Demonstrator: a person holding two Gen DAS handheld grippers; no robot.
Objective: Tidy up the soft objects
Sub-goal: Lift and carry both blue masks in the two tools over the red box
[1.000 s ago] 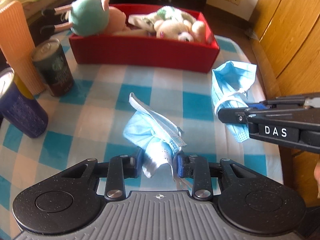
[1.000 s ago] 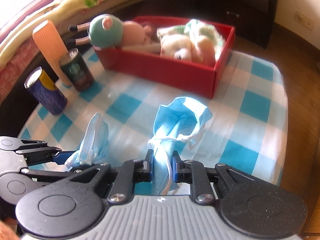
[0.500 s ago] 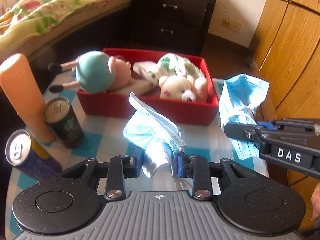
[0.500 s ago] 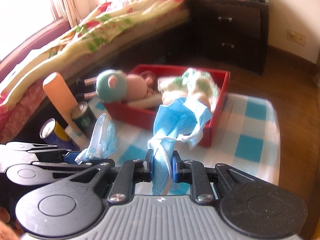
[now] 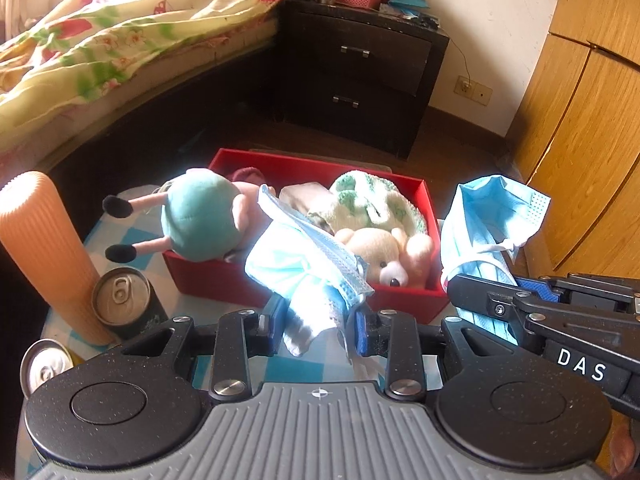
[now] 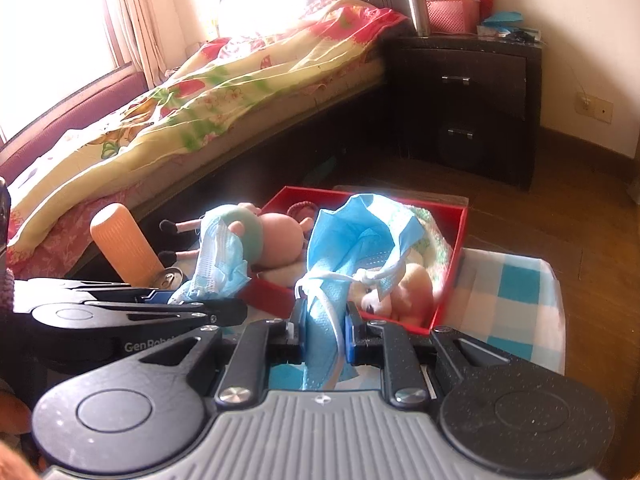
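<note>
While each gripper clamps a crumpled blue mask, both are held in the air in front of the red box. The left gripper grips the left mask between its fingers; the right gripper is clenched on the right mask, whose ear loops dangle. The box sits on the checked table and holds a teddy, a green-white cloth and a pig doll. Two cans and an orange cylinder stand left of it.
</note>
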